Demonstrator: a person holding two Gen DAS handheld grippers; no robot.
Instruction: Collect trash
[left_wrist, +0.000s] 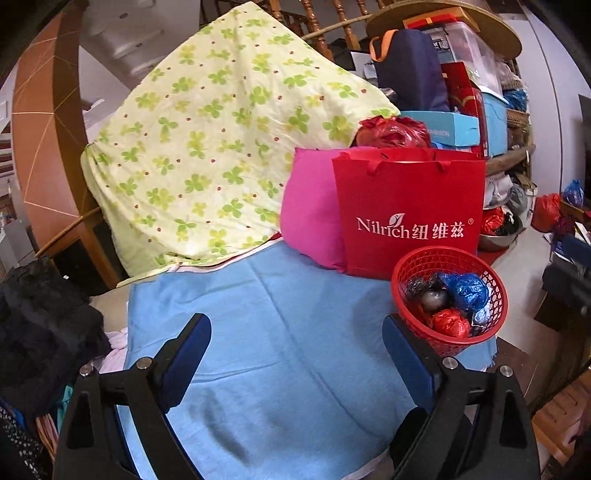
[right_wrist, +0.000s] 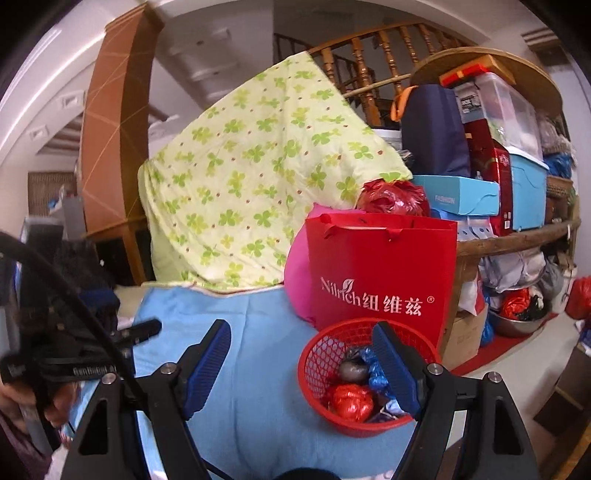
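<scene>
A worktop is covered by a light blue cloth (left_wrist: 280, 332), probably spread to give a plain surface for the job; nothing loose is seen on it, so the collecting looks close to finished. Behind it a clover-print quilt (left_wrist: 207, 147) is draped over something that is wholly hidden. A red paper bag (left_wrist: 410, 214) is stood upright against a pink cushion (left_wrist: 310, 206), which seems to be propping it.

The trash is gathered in a red mesh basket (right_wrist: 325, 369), set at the cloth's right edge just in front of the bag, presumably within easy reach of both hands. Crumpled plastic balls are held in it: a blue one (left_wrist: 467, 291), a red one (left_wrist: 448, 323) and a grey one (left_wrist: 432, 300). What lies beneath them cannot be made out.

The left tool (left_wrist: 295, 354) is spread wide with nothing between its fingers, above bare cloth. The right tool (right_wrist: 301, 365) is likewise held wide and empty; its right finger (right_wrist: 395, 369) overlaps the basket in the right wrist view, so part of the contents is covered. Whether that finger touches the basket cannot be told.
</scene>
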